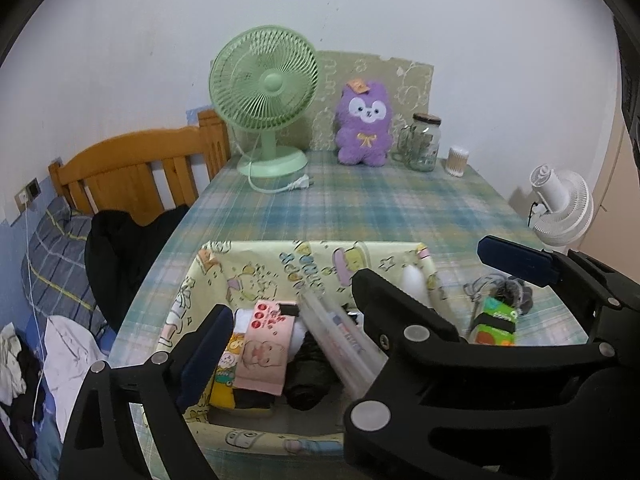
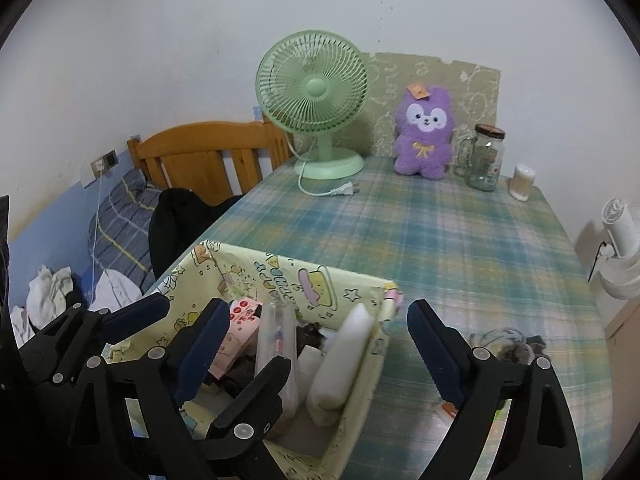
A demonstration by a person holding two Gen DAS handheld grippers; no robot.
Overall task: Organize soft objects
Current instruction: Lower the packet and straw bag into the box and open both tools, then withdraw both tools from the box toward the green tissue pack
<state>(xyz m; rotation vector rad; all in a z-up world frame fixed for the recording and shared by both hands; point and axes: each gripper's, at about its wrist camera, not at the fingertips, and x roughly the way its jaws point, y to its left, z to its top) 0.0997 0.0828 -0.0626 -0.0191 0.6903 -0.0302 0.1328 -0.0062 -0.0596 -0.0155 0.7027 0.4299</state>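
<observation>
A yellow cartoon-print fabric basket (image 1: 320, 246) (image 2: 304, 264) stands on the plaid table near me. In it lie a pink tissue pack (image 1: 264, 344), a clear tube (image 1: 336, 336), a white foam roll (image 2: 344, 360) and a black cloth bundle (image 1: 308, 376). My left gripper (image 1: 320, 308) hangs open over the basket with nothing pressed between its pads. My right gripper (image 2: 318, 306) is open above the basket's right rim, its fingers interleaved with the left's. A purple plush (image 1: 362, 124) (image 2: 424, 132) sits upright at the table's far edge.
Right of the basket lie a green tissue pack (image 1: 496, 320) and a grey cord bundle (image 1: 504, 288). At the back stand a green fan (image 1: 264, 88), a glass jar (image 1: 424, 140) and a swab pot (image 1: 458, 160). A bed with a wooden headboard (image 1: 140, 168) lies left, a white fan (image 1: 560, 208) right.
</observation>
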